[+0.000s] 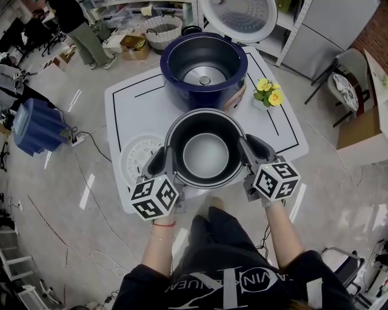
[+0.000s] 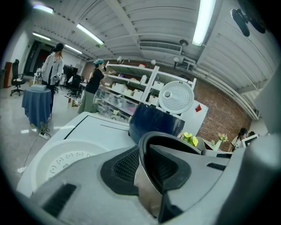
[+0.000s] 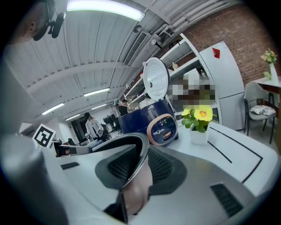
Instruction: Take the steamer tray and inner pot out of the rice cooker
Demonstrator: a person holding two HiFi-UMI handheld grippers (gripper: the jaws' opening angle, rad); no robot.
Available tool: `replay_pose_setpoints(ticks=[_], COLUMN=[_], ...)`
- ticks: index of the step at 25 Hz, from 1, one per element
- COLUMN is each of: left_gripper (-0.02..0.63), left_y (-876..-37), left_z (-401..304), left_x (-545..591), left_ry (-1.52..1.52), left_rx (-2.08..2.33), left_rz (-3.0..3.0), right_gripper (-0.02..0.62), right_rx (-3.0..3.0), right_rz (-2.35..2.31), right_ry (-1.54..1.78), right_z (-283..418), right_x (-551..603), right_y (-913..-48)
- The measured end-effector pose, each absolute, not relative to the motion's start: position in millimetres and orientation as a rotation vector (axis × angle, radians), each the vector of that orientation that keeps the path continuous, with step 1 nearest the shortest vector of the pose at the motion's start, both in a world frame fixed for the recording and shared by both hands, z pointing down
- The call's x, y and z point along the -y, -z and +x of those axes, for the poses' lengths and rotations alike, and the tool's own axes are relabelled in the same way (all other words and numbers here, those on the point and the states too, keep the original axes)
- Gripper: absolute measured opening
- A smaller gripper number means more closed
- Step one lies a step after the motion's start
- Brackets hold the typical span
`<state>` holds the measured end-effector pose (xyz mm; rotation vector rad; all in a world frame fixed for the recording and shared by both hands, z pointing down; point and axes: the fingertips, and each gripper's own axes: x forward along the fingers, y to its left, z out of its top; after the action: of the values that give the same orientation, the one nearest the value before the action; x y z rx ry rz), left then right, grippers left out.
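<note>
I see the open rice cooker (image 1: 204, 69) at the table's far edge with its lid (image 1: 238, 17) raised. A pot of yellow flowers (image 1: 268, 92) stands towards the right edge, and the white steamer tray (image 1: 138, 158) lies flat near the front left corner. The white table (image 1: 130, 103) stands on a pale floor trailed with cables, with shelving and a person (image 1: 82, 27) beyond it. The inner pot (image 1: 205, 151) is at the front edge, where my left gripper (image 1: 167, 160) and right gripper (image 1: 243, 149) each clamp opposite sides of its rim, jaws narrowly parted, one pad inside and one outside.
</note>
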<state>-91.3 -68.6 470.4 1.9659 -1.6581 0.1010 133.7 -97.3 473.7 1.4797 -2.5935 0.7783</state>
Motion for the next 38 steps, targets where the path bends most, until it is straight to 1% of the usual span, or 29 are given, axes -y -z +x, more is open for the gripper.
replay_pose_setpoints(ticks=[6,11,15,20,23,27,38], left_gripper=[0.061,0.063,0.063,0.061,0.059,0.042,0.018], left_y=[-468,-464,-455,-442,-432,-421,-372], left_z=[-92,-97,-104,-114,-120,-127,-142], left_x=[65,66,66,66,66,68,69], left_ry=[-0.116,-0.154,-0.118,-0.092,-0.091,-0.078,-0.068], left_rx=[1.656,1.694,1.718,1.754,1.788,1.798,1.928], left_rz=[1.981,2.025,2.040,2.067,2.090,2.113,2.235], right_gripper=[0.089,0.094,0.094,0.067,0.030,0.003,-0.002], right_rx=[2.602,2.612,2.647,2.677,2.696,2.721,2.776], right_rz=[1.463,1.450,1.463,1.463,1.466,1.461,1.433], right_ry=[-0.764,-0.654,-0.612,-0.550,-0.506,-0.464,-0.318], right_z=[133,135,139,141,140,138,131], right_x=[95,98,100,102,103,106,107], right_y=[-471,-466,-450,-434,-422,-408,-370])
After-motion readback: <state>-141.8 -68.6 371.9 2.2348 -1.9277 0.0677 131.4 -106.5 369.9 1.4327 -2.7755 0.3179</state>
